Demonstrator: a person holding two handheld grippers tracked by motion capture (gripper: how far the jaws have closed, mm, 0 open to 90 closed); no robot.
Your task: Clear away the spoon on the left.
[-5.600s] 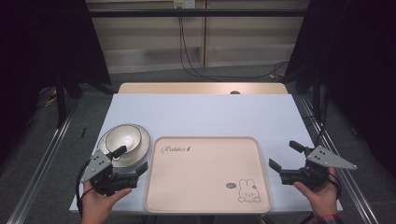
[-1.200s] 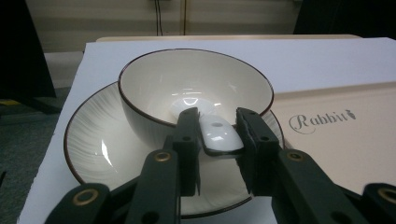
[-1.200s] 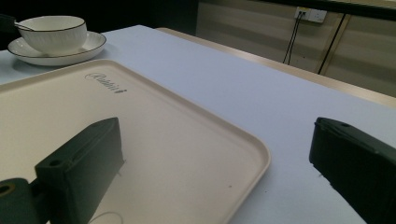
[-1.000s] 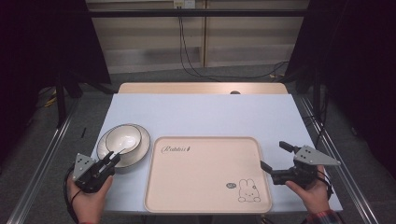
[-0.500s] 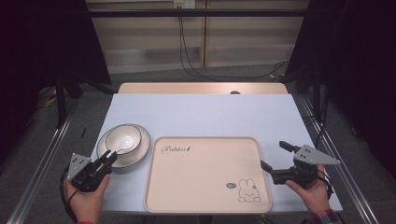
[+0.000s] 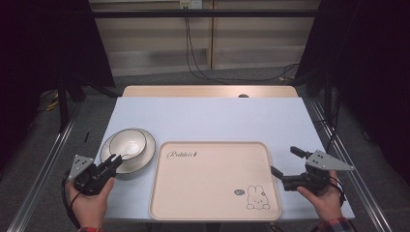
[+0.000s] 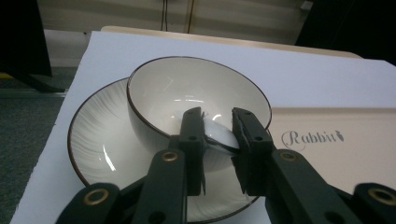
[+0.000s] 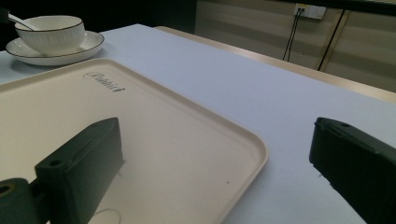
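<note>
The left gripper's jaws stand narrow on either side of a white spoon whose handle sticks out over the near rim of the bowl; whether the pads already pinch it I cannot tell. The bowl sits on a saucer near the table's left edge, just beside the cream tray. The step in hand looks like taking the spoon. Next comes a firm close on the handle, then a clean lift clear of the rim. The right gripper, jaws wide and empty, hovers at the tray's right edge.
</note>
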